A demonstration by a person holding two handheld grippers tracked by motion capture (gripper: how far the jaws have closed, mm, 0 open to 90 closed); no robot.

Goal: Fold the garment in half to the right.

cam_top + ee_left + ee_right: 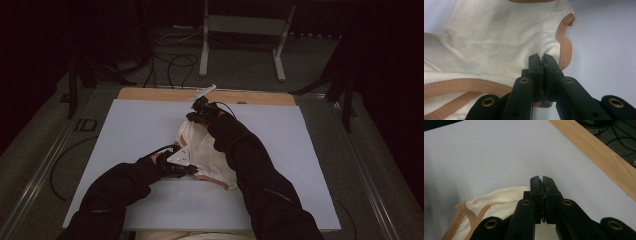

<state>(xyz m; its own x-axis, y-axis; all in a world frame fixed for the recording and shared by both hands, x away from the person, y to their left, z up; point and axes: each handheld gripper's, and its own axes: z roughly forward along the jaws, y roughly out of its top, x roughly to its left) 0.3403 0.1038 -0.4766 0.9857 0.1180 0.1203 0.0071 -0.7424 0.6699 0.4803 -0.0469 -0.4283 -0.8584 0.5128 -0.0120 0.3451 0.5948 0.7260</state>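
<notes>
So this is a cream garment with tan trim, lying crumpled around the middle of the white board that covers the table, and it looks like a fold or a spread-out is underway. The left claw is pinched shut right on the near edge of the garment, just inside the tan trim, with cloth visibly caught between the jaws. The right claw is at the far edge of the garment, jaws pressed together too; there seems to be something thin between them, but I honestly can't tell if it's fabric. That's my worry: if the far grip has only a sliver or nothing, pulling will let that side slip and bunch. Also, yanking both ends could drag the whole garment toward the wooden strip beyond it.
</notes>
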